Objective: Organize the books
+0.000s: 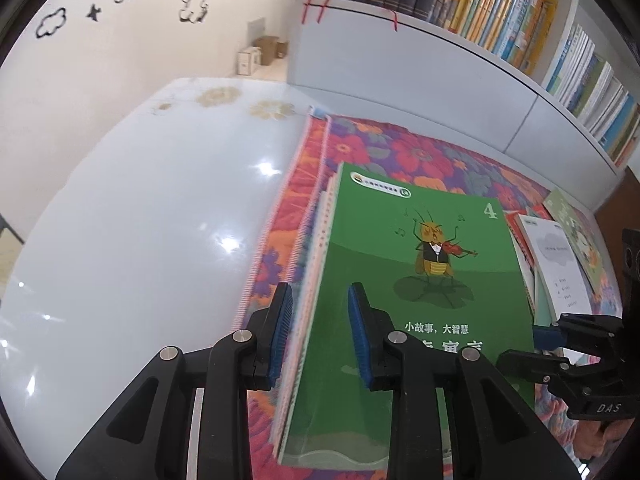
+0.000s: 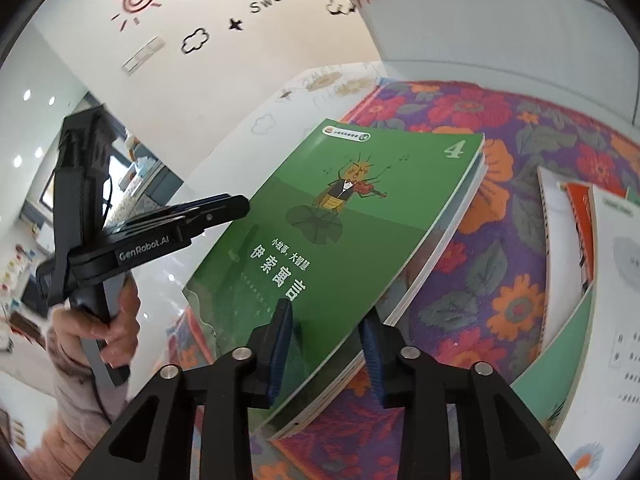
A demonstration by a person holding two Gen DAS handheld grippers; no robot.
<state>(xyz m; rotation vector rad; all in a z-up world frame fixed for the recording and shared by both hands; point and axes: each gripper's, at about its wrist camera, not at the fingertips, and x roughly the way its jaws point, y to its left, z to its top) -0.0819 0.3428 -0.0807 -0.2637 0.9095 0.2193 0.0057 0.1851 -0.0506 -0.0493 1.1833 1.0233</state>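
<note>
A stack of thin books topped by a green book (image 1: 420, 280) with a cricket playing a violin and a "4" is held tilted above a flowered cloth (image 1: 400, 148). My left gripper (image 1: 320, 332) clamps the stack's left edge between its blue pads. My right gripper (image 2: 328, 344) clamps the near right corner of the same stack (image 2: 340, 220); it shows at the right of the left wrist view (image 1: 560, 344). The left gripper shows in the right wrist view (image 2: 224, 208) at the stack's left edge. More books (image 2: 592, 264) lie on the cloth to the right.
A white bookshelf (image 1: 500, 28) full of upright books stands behind the cloth. A glossy white table top (image 1: 140, 220) stretches to the left. Cardboard boxes (image 1: 260, 54) sit by the far wall. The person's hand (image 2: 100, 320) holds the left gripper's handle.
</note>
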